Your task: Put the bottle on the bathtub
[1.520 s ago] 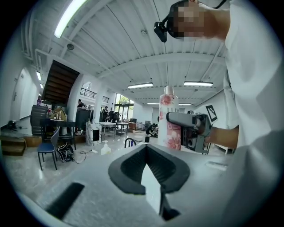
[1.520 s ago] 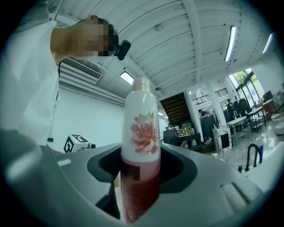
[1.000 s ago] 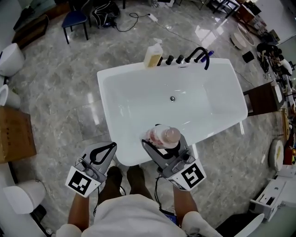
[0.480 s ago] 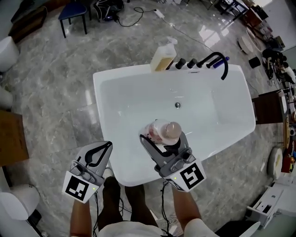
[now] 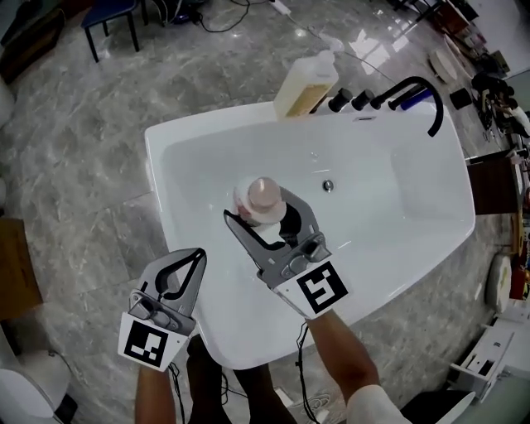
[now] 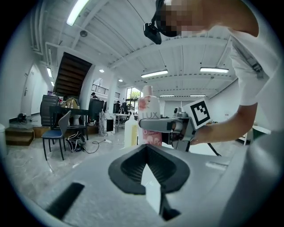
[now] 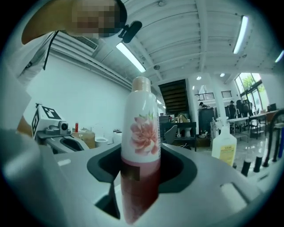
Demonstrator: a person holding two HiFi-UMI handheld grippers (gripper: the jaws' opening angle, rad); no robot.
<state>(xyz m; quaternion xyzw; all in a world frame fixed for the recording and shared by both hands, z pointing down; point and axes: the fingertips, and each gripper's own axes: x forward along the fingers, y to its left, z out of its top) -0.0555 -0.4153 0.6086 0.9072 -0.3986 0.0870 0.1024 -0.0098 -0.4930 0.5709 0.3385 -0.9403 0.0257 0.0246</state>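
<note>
- The right gripper (image 5: 263,214) is clamped on the upright bottle (image 5: 262,195), over the bathtub (image 5: 178,141).
- The left gripper (image 5: 195,258), jaws together and empty, hovers at the near left rim.

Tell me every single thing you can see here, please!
white rectangular bathtub: one, white, middle of the floor
pink flower-printed plastic bottle: one, pink and white, upright over the tub, in the right gripper
yellow pump bottle: one, yellow, far rim of the tub
black curved faucet: one, black, far rim, right of the pump bottle
round metal drain: one, silver, tub bottom
blue chair: one, blue, far left
grey marble floor: grey, all around
right gripper: one, grey, shut on the bottle
left gripper: one, grey, shut, empty, beside the tub
</note>
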